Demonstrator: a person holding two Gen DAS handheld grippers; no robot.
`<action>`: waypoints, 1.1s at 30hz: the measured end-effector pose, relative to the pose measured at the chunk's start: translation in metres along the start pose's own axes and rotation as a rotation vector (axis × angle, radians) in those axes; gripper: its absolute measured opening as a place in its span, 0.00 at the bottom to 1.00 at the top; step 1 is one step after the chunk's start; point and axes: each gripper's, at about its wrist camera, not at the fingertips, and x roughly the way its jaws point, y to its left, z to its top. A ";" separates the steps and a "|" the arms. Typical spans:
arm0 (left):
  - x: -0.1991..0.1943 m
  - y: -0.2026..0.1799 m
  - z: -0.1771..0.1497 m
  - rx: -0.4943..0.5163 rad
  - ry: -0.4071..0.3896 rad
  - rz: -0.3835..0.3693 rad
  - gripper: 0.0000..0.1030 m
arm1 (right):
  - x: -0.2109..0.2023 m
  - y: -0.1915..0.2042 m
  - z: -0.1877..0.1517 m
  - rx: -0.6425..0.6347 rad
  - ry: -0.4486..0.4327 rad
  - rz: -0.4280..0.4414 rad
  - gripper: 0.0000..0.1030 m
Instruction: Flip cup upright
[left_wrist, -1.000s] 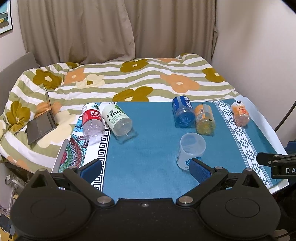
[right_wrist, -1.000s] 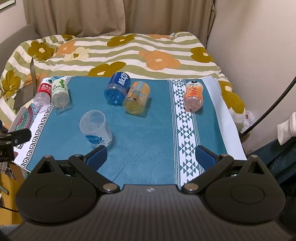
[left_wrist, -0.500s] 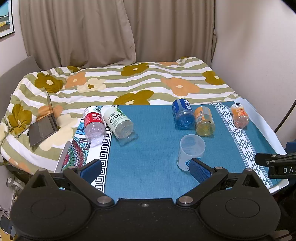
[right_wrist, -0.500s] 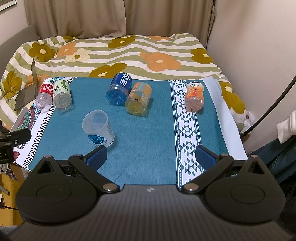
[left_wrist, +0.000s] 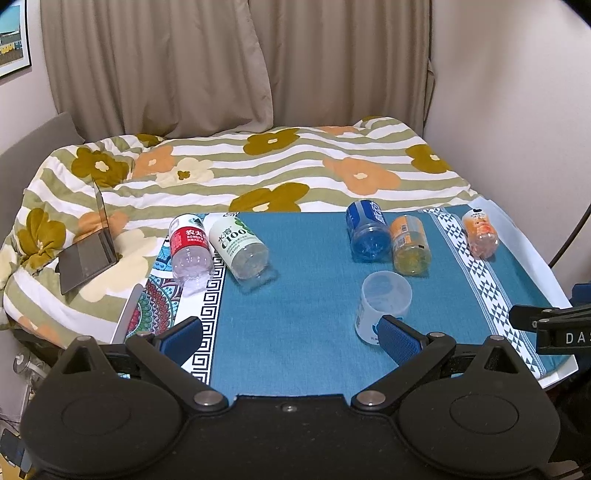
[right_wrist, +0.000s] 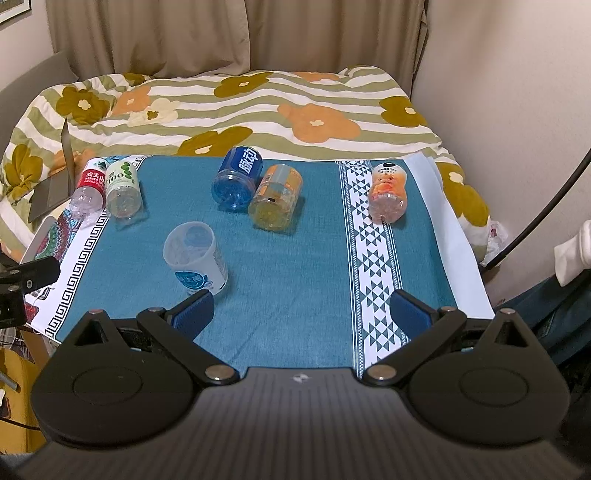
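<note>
A clear plastic cup (left_wrist: 382, 301) with a blue logo stands upright, mouth up, on the blue tablecloth (left_wrist: 303, 314). It also shows in the right wrist view (right_wrist: 195, 258). My left gripper (left_wrist: 291, 338) is open and empty, its right fingertip just in front of the cup's base. My right gripper (right_wrist: 301, 312) is open and empty, its left fingertip just in front of the cup; I cannot tell if either fingertip touches it.
Several bottles lie on their sides: a red-label one (left_wrist: 190, 251), a green-label one (left_wrist: 242, 245), a blue one (left_wrist: 367, 230), an orange one (left_wrist: 410, 243), a peach one (left_wrist: 480, 232). A laptop (left_wrist: 90, 247) sits on the flowered bed behind. A wall is at right.
Both views have pulled back and tilted up a little, so the table sits lower in frame. The cup and bottles have not moved.
</note>
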 end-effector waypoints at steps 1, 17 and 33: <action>0.000 -0.001 0.000 0.002 -0.001 0.001 0.99 | 0.000 0.000 0.000 0.002 -0.001 -0.001 1.00; 0.003 0.001 0.003 0.013 -0.001 0.010 0.99 | 0.001 -0.001 0.005 0.007 -0.002 -0.002 1.00; 0.011 0.009 0.007 -0.038 0.012 -0.008 1.00 | 0.010 0.001 0.003 -0.022 -0.032 0.043 1.00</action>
